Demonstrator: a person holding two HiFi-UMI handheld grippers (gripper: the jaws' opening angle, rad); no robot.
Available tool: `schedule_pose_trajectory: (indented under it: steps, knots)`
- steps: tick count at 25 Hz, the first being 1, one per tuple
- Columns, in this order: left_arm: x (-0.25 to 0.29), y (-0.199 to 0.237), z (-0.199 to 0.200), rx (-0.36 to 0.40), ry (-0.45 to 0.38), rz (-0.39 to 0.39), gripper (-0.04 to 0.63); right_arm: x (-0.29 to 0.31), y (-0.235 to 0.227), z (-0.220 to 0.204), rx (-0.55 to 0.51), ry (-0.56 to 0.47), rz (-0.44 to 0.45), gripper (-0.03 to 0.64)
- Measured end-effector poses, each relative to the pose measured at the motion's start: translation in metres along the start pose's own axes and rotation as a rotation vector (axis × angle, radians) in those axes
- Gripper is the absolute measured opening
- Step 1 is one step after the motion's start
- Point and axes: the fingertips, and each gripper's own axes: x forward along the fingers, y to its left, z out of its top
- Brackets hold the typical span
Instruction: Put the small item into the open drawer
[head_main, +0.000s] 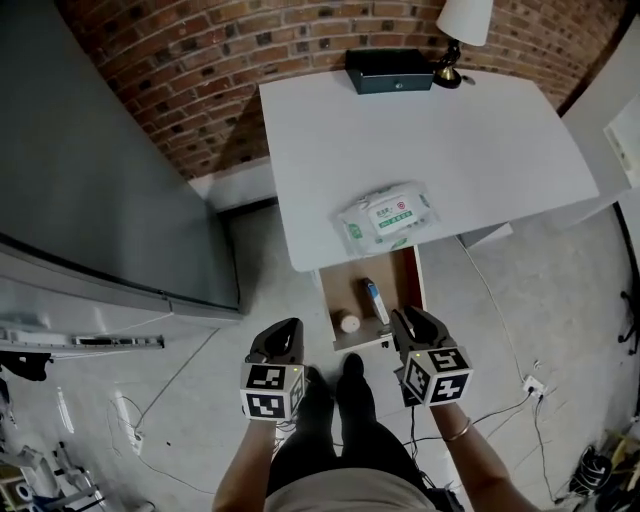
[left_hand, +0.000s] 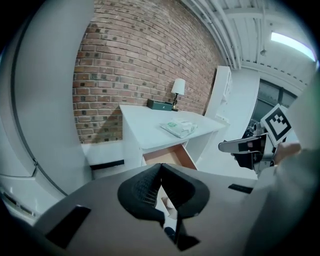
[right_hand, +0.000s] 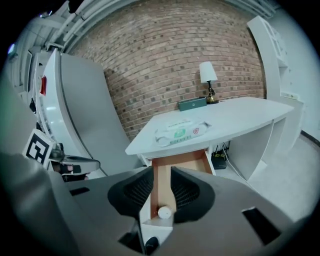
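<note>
Wipes pack (head_main: 388, 219), lamp (head_main: 462, 30), dark box (head_main: 389, 71)

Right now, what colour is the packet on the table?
The packet is white with green print; see head view.

Head view looked steeply down from high above the white surface (head_main: 430, 130) and its open drawer (head_main: 345, 290). Both gripper views sat lower (the right one almost square-on), faced the brick wall (right_hand: 165, 65), and shared that same surface and drawer.
</note>
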Motion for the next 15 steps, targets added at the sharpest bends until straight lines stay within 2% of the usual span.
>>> schedule_pose_trajectory:
  steps: [10, 15]
  knots:
    - [-0.027, -0.011, 0.024, 0.056, -0.051, -0.05, 0.021, -0.078, 0.046, 0.053, 0.002, -0.193, 0.014, 0.093]
    - [-0.043, -0.008, 0.035, 0.067, -0.075, -0.048, 0.021, -0.109, 0.06, 0.06, 0.019, -0.257, -0.002, 0.047]
